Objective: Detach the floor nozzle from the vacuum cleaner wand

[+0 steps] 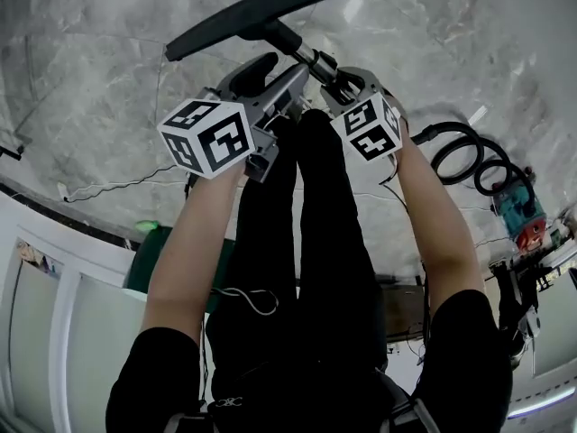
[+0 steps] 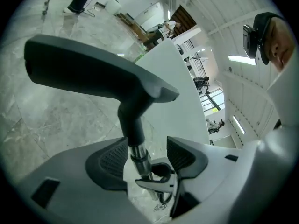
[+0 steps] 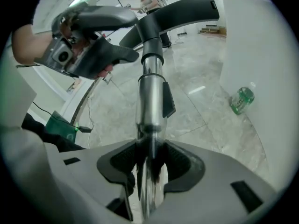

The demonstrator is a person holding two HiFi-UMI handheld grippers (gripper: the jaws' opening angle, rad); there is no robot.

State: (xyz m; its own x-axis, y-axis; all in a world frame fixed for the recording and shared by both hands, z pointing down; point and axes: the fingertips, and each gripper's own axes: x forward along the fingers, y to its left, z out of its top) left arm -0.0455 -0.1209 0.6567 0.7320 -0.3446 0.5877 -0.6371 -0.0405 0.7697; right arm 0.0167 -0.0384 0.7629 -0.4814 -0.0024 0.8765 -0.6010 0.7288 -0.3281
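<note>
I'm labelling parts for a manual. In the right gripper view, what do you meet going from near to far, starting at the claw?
Right claw → wand → floor nozzle

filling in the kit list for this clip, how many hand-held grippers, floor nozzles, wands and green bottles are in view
hand-held grippers: 2 (left hand-held gripper, right hand-held gripper)
floor nozzle: 1
wand: 1
green bottle: 1
total: 5
</note>
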